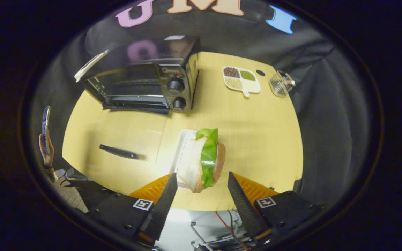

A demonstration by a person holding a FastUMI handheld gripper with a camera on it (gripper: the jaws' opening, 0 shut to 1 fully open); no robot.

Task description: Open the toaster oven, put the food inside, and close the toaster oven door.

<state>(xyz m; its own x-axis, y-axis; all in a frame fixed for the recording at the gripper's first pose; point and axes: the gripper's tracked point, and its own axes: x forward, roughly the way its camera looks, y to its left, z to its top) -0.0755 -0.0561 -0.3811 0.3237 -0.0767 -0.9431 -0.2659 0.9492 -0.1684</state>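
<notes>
A sandwich (206, 158) of white bread, green lettuce and a brown crust stands on edge on a white tray (184, 137) on the yellow table. It sits just ahead of and between my fingertips. My gripper (202, 176) is open: the left finger (164, 202) is close to the white bread and the right finger (241, 200) stands clear of the crust. Beyond the sandwich, at the table's back left, is the black and silver toaster oven (141, 82) with two knobs (176, 85). Its glass door looks folded down at the front, though I cannot tell for sure.
A black knife (120, 152) lies on the table left of the tray. A divided dish of grains (241, 81) and a clear container (282, 83) sit at the back right. A person's hand (46, 144) holds a phone off the table's left edge. Cables hang below the near edge.
</notes>
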